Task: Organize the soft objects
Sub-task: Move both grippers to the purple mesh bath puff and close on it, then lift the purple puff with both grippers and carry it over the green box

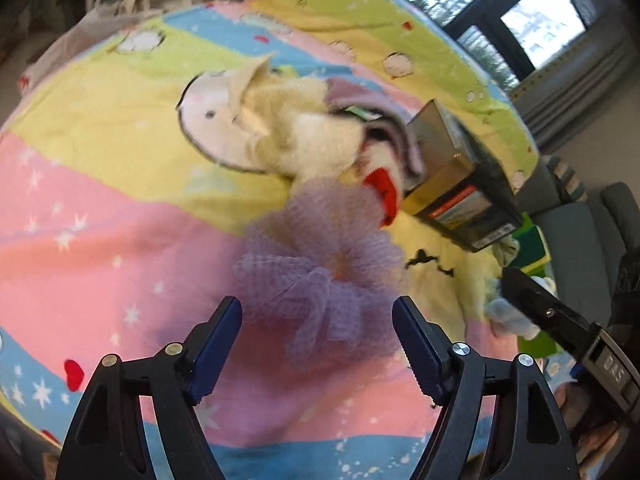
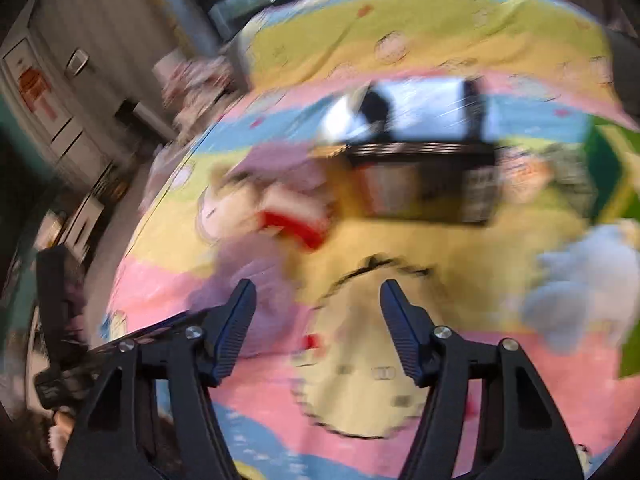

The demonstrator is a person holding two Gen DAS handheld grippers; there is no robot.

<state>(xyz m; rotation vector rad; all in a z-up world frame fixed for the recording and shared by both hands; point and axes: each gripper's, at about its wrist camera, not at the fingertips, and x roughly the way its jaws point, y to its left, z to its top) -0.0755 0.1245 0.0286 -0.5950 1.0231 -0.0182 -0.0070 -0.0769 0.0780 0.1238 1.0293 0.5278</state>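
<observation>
A purple mesh bath pouf (image 1: 320, 264) lies on the pastel striped blanket (image 1: 100, 240). My left gripper (image 1: 317, 306) is open, and the pouf's near edge sits between its fingers without the pads touching it. Behind the pouf is a heap of soft things: a cream and white plush (image 1: 304, 136), a lilac cloth (image 1: 372, 100) and a red piece (image 1: 382, 188). The right wrist view is blurred. There, my right gripper (image 2: 318, 286) is open with nothing between its fingers, over a yellow cloth with a round face print (image 2: 360, 360). The pouf (image 2: 256, 280) lies to its left.
A dark and gold box (image 1: 452, 176) stands tilted right of the heap, seen also as the box (image 2: 420, 184) ahead of the right gripper. A pale blue plush (image 1: 516, 316) lies at the right, near green mats (image 1: 536, 248). Windows and a grey sofa are beyond the bed.
</observation>
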